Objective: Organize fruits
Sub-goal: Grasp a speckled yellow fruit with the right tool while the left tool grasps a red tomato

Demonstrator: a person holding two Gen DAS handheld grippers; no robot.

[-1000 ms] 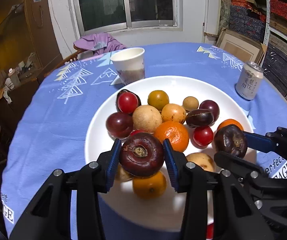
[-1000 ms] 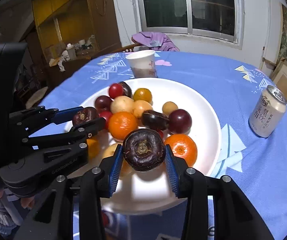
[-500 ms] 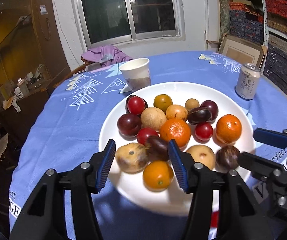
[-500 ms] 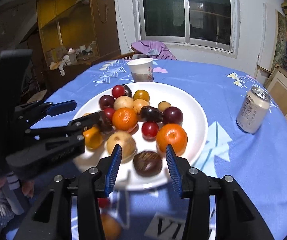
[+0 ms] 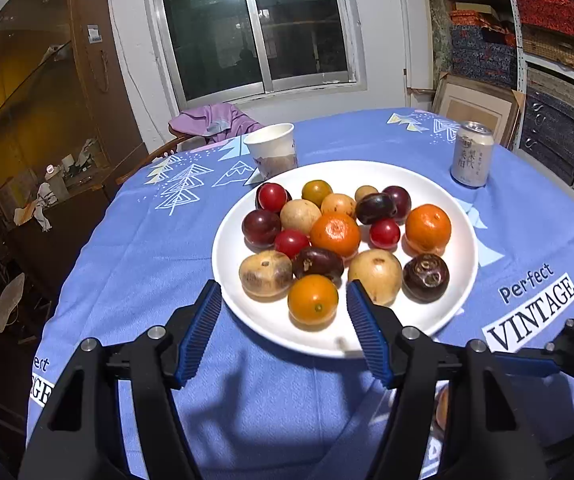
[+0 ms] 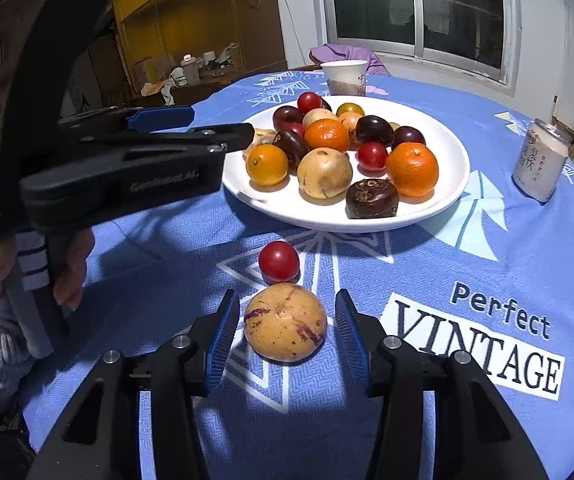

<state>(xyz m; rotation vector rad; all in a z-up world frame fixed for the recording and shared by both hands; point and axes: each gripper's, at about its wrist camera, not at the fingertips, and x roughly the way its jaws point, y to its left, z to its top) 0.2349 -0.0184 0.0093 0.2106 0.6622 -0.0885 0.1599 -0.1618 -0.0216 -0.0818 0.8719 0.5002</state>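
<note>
A white plate [image 5: 463, 240] [image 6: 447, 148] holds several fruits: oranges, red and purple plums, tan round fruits and two dark brown ones [image 5: 425, 278] [image 5: 318, 264]. My left gripper [image 5: 283, 332] is open and empty, just in front of the plate's near rim. It shows from the side in the right wrist view [image 6: 191, 128]. My right gripper [image 6: 285, 330] is open around a tan fruit with purple streaks [image 6: 285, 327] that lies on the tablecloth, with gaps on both sides. A red plum [image 6: 279, 261] lies just beyond it.
A paper cup [image 5: 271, 155] stands behind the plate. A drink can [image 5: 471, 155] [image 6: 541, 170] stands to the plate's right. The round table has a blue cloth [image 5: 147, 240] printed "Perfect VINTAGE". A chair with purple cloth [image 5: 211, 120] is at the far side.
Both grippers let go of their dark brown fruits onto the plate and pulled back toward me. The right gripper now straddles the tan streaked fruit on the cloth.
</note>
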